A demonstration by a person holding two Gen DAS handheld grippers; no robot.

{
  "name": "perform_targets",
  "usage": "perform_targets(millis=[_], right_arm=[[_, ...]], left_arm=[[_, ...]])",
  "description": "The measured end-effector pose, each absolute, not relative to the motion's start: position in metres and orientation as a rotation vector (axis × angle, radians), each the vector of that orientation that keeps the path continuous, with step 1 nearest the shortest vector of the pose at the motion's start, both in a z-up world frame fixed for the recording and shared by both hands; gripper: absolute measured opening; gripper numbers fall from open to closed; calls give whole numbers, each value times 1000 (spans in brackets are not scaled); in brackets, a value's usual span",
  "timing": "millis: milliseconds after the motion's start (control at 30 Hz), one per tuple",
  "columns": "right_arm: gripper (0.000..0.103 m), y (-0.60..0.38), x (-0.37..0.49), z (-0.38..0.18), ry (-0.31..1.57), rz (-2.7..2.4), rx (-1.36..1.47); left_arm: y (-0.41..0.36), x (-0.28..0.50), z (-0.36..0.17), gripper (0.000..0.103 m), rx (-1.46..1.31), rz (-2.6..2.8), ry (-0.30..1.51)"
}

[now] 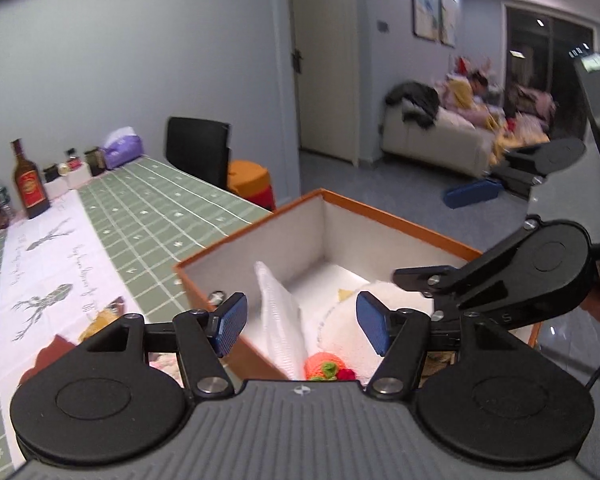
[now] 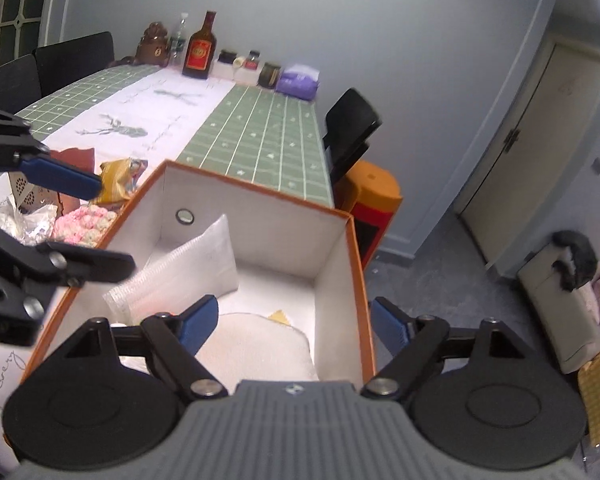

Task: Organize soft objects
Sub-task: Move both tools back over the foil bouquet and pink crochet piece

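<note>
Over the box (image 2: pixel 356 264) both your grippers, left gripper (image 1: pixel 302 322) and right gripper (image 2: pixel 296 324), hang with jaws spread, nothing between them. White towel (image 2: pixel 256 344) lies inside. Next, reach for the pink knit piece (image 2: pixel 84 224) on the desk (image 2: pixel 260 136).

We count one orange-rimmed box (image 2: pixel 356 240) on the table, and inside it we see three soft things: one white mesh pouch (image 2: pixel 192 268), one white towel (image 2: pixel 256 344), and one little orange knitted piece (image 1: pixel 322 364). Outside the box we spot one pink crocheted item (image 2: pixel 85 224) and one yellow snack bag (image 2: pixel 118 180). At the far end we get one brown liquor bottle (image 2: pixel 199 50), one clear bottle (image 2: pixel 179 36), one brown bear figure (image 2: pixel 154 44) and one purple tissue pack (image 2: pixel 300 82). Chairs: three black ones, as far as we can tell. Grippers: two.
</note>
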State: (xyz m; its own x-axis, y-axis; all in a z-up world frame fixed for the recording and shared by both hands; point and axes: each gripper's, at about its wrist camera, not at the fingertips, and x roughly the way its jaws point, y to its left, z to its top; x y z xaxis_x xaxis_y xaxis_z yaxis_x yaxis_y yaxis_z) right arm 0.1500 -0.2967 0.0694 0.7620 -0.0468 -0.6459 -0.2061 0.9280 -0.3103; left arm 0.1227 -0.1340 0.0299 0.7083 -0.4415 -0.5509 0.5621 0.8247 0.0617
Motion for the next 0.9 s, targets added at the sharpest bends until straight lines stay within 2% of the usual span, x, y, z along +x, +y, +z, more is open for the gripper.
perform_targets(millis=[400, 700, 800, 900], right_arm=[[83, -225, 92, 67, 489, 141, -249], [85, -164, 70, 32, 471, 228, -170], [92, -147, 67, 18, 470, 235, -181], [93, -135, 65, 2, 481, 231, -204]], left_arm=[[-60, 77, 26, 74, 69, -357, 386], [-7, 54, 7, 75, -21, -209, 390], [11, 47, -7, 75, -57, -188, 404], [23, 43, -20, 75, -82, -150, 405]])
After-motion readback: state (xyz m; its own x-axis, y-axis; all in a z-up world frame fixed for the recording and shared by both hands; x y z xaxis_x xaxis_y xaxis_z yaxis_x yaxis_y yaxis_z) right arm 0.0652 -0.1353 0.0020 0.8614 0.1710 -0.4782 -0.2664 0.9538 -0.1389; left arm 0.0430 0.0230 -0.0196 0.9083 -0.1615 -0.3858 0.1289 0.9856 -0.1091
